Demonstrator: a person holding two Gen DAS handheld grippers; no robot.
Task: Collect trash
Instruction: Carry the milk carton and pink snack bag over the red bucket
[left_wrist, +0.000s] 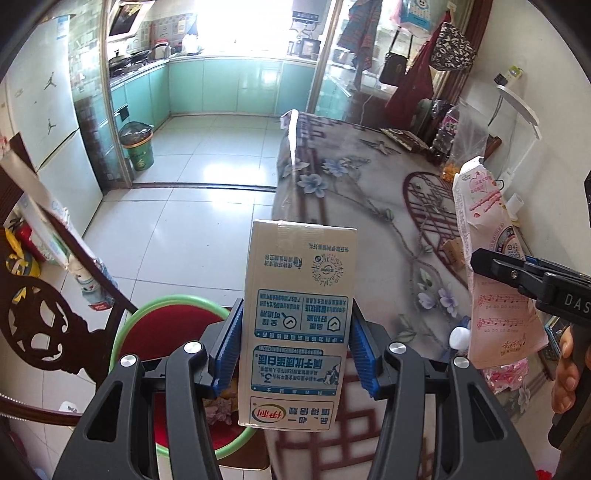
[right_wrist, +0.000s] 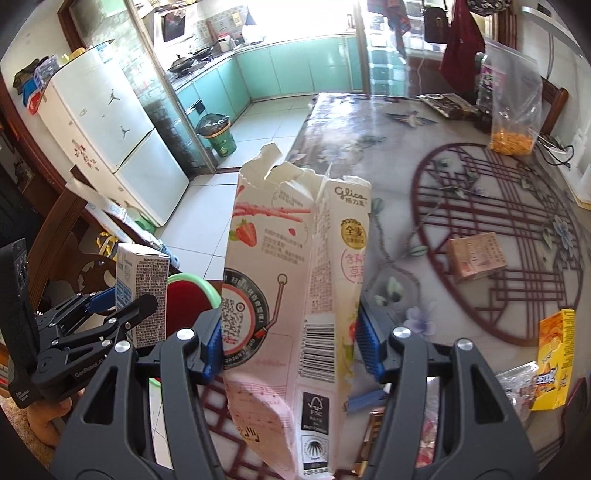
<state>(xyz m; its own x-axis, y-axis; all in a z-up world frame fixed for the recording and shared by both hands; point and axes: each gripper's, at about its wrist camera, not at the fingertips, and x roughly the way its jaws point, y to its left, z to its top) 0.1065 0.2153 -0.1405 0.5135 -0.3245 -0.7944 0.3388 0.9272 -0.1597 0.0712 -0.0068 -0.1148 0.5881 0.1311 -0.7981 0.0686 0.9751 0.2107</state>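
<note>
The left gripper is clenched on a beige and blue printed milk carton, its 2 blue ribbed pads pressing the carton's narrow sides while the carton stands up between them. Just below and to the left of this gripper sits a round bin with a green rim and red liner, beside the edge of a table covered in a grey floral cloth with a dark red lattice pattern. The right gripper grasps a torn-open pink and white strawberry snack box, its blue pads against the box's 2 sides and the ragged top pointing away from the tool. To the left of the right gripper, the left one appears with the carton over the bin's green rim. Ahead and to the right of the right gripper, on the cloth, lie a small brown box and a yellow juice carton, well apart from each other.
</note>
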